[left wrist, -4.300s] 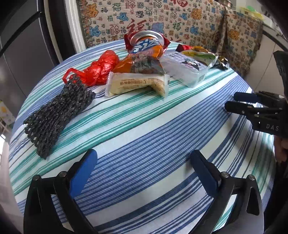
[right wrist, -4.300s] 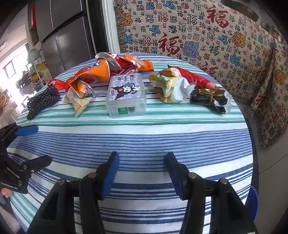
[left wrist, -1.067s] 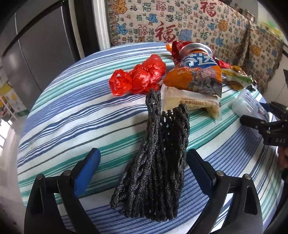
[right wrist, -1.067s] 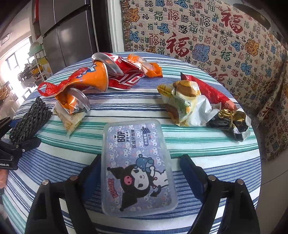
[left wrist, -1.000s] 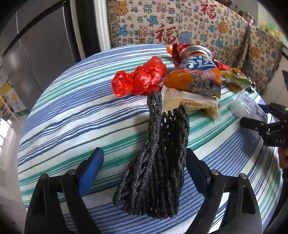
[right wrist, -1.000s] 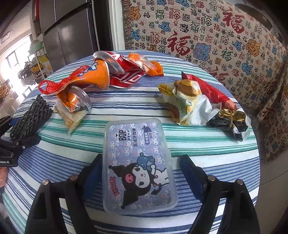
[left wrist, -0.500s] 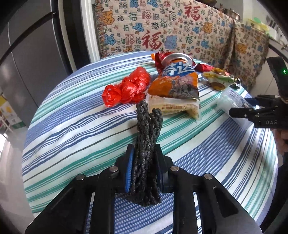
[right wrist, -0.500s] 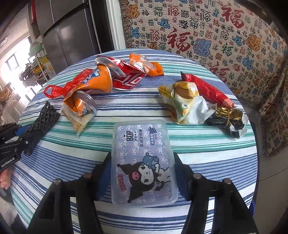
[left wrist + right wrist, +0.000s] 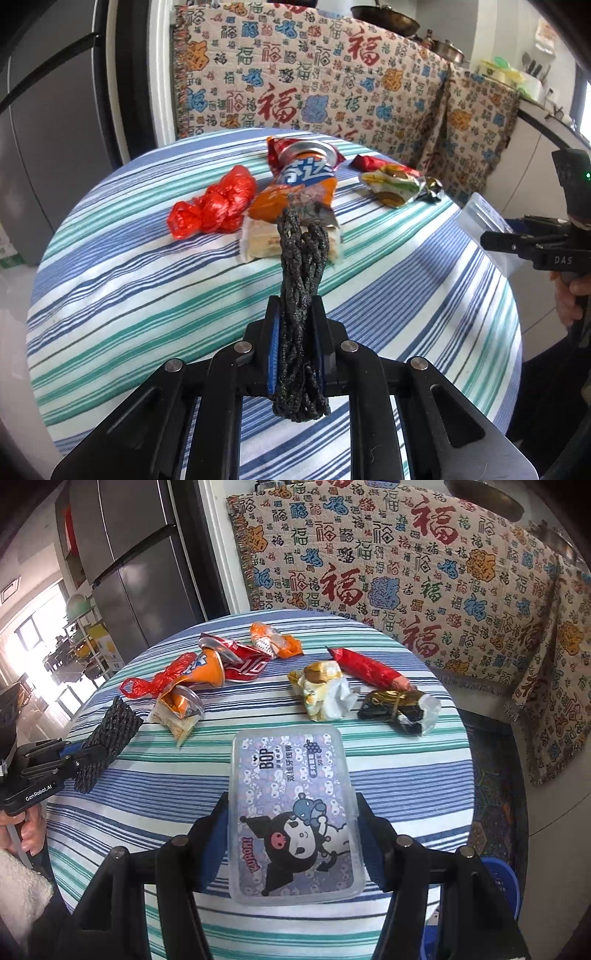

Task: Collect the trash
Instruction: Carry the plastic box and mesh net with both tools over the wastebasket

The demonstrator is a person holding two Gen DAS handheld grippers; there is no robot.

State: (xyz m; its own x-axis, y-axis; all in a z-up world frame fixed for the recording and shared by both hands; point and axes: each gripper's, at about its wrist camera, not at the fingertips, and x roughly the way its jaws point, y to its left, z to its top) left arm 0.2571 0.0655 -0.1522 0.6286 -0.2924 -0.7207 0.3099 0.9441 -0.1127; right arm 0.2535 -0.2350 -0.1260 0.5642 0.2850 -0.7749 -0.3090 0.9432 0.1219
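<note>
My left gripper (image 9: 295, 325) is shut on a black foam net sleeve (image 9: 301, 280) and holds it up above the striped round table (image 9: 147, 280); the sleeve also shows in the right wrist view (image 9: 107, 734). My right gripper (image 9: 293, 812) is shut on a clear plastic box with a cartoon lid (image 9: 291, 805), lifted off the table; the box also shows in the left wrist view (image 9: 487, 225). On the table lie a red plastic bag (image 9: 214, 203), an orange snack bag (image 9: 299, 184), a cream wrapper (image 9: 266, 240) and a yellow-green wrapper (image 9: 395, 184).
A red sausage wrapper (image 9: 369, 668), a black and gold wrapper (image 9: 399, 709), a red foil bag (image 9: 240, 661) and an orange wrapper (image 9: 273, 642) lie at the table's far side. A patterned cloth (image 9: 406, 565) covers the sofa behind. A fridge (image 9: 140, 565) stands left. A blue bin (image 9: 498, 886) sits below right.
Both grippers closed: the left on the net sleeve, squeezing it narrow, the right on the plastic box. Both have lifted their items up and back from the table.
</note>
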